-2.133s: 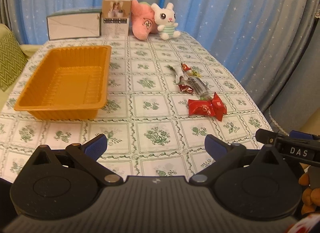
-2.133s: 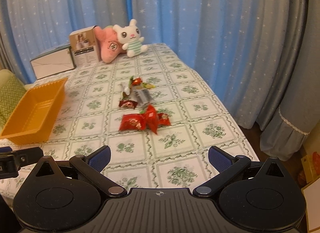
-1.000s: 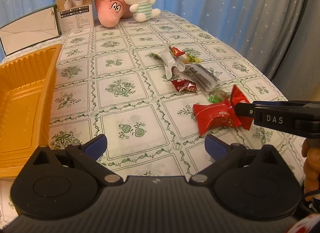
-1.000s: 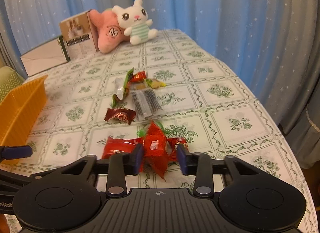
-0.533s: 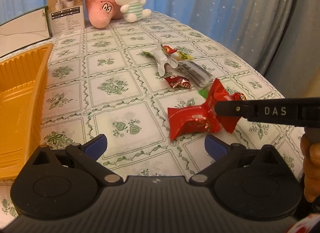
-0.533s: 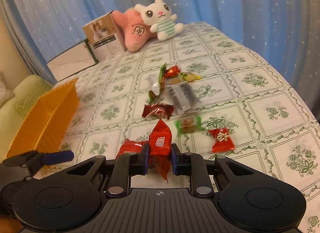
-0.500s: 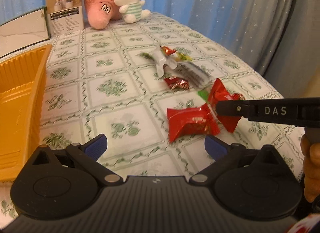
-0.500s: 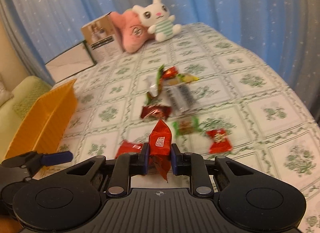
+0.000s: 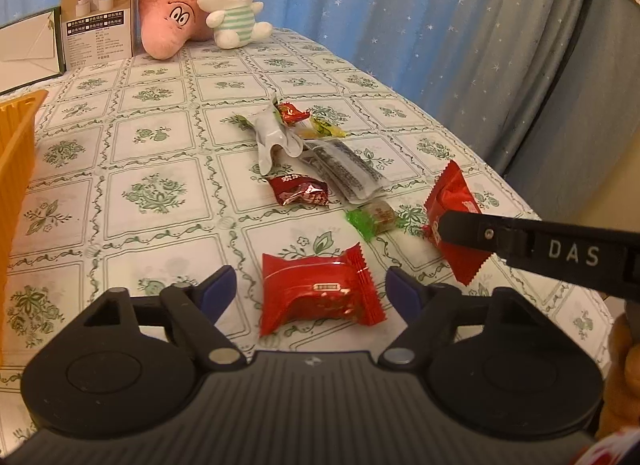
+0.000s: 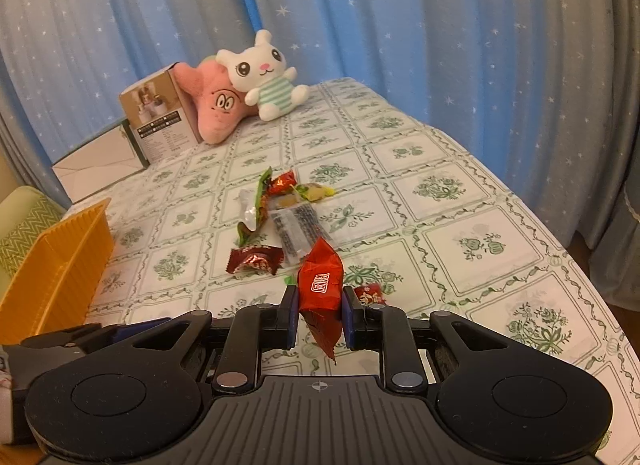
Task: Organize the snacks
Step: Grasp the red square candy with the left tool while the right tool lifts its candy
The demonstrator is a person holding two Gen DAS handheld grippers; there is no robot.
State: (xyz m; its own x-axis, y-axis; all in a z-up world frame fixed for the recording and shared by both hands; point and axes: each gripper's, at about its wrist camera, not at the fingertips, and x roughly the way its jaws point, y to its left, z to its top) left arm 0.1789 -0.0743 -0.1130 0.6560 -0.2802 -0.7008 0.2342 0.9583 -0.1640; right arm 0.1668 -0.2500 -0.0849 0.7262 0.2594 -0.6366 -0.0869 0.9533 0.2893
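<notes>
My right gripper (image 10: 320, 315) is shut on a red snack packet (image 10: 322, 289) and holds it above the table; the packet also shows in the left wrist view (image 9: 454, 209). My left gripper (image 9: 310, 291) is open, its fingers either side of a second red snack packet (image 9: 320, 295) lying on the tablecloth. A pile of loose snacks (image 9: 316, 157) lies further back, with a dark red candy (image 9: 298, 190) and a green candy (image 9: 370, 219). The orange tray (image 10: 60, 265) stands at the left.
Two plush toys (image 10: 244, 85), a cardboard box (image 10: 158, 117) and a flat white box (image 10: 100, 161) stand at the table's far end. Blue curtains hang behind and to the right. A small red candy (image 10: 370, 295) lies beside my right gripper. The table edge runs along the right.
My right gripper closed on a red packet and lifted it. My left gripper moved forward and right until its open fingers straddle the other red packet.
</notes>
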